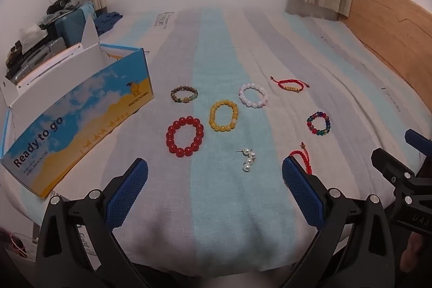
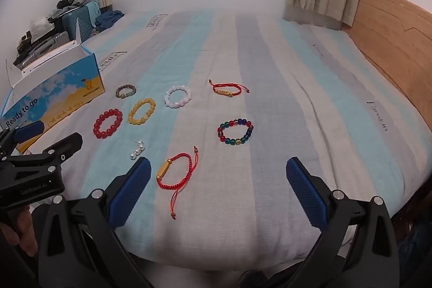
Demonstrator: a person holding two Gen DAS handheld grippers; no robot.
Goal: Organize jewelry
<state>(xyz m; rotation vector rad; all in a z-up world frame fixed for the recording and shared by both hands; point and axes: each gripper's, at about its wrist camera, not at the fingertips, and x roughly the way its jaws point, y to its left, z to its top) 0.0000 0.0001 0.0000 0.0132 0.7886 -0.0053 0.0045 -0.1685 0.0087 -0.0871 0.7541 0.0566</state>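
With both the left gripper [image 1: 215, 168] and the right gripper [image 2: 218, 169] spread wide and empty, start low-centre — pinch the red cord bracelet [image 2: 175, 171] by its braid, then carry it to the box [image 2: 54, 96] at upper left.

Open bedspread at centre and right, clutter at left

Wide bare striped bedspread [image 2: 310, 99] across the right and upper frame; scattered bracelets, nearest the red cord bracelet [image 2: 175, 172], mid-frame; blocked at left by open cardboard box [image 1: 78, 109], at far right by wooden headboard [image 2: 399, 39].

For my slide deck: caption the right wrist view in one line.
Open right gripper above a striped bedsheet with beaded bracelets, red cord bracelets, pearl earrings and a cardboard box.
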